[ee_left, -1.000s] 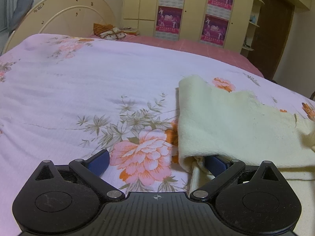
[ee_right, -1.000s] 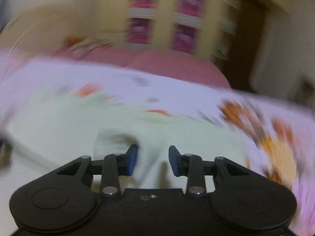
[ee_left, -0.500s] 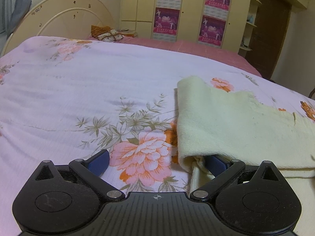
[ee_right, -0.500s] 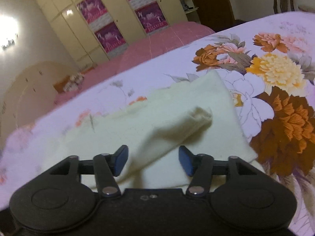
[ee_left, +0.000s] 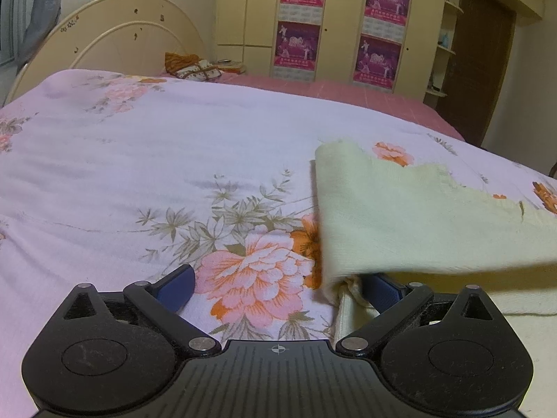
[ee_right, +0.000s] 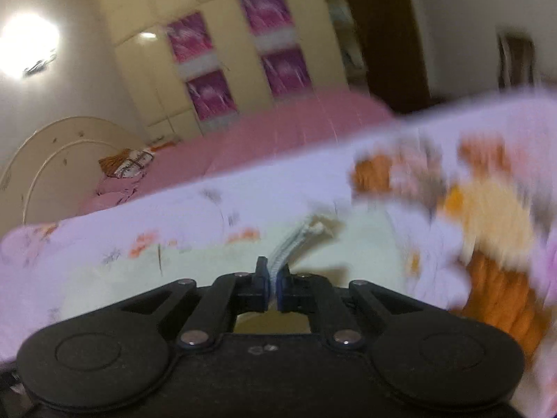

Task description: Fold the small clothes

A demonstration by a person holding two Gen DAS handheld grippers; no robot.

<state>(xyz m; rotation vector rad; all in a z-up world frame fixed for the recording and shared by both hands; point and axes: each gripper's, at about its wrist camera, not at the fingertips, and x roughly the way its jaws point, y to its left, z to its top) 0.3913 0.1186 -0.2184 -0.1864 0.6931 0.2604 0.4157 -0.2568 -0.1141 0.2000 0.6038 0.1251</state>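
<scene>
Your right gripper (ee_right: 274, 287) has its jaws pressed together on a ribbed hem of the pale yellow garment (ee_left: 417, 219), and that pinch lifts a strip of cloth off the bed (ee_left: 174, 160), probably so you can carry one edge over the rest for the fold. Your left gripper (ee_left: 278, 287) stands with its fingers spread wide: the left one rests on bare flowered cover and the right one is tucked under the garment's lifted near-left corner, pinching nothing, which looks like a way of steadying that end while the other hand works. The garment lies toward the near right part of the bed, with its far edge frayed and uneven and a flap raised above the lower layer. To the left of it, the cover is open all the way to the headboard (ee_left: 115, 38), so you have plenty of room to lay the fold that way. The right wrist view is blurred, so you cannot tell how close the garment's right edge is to the bed's side.
</scene>
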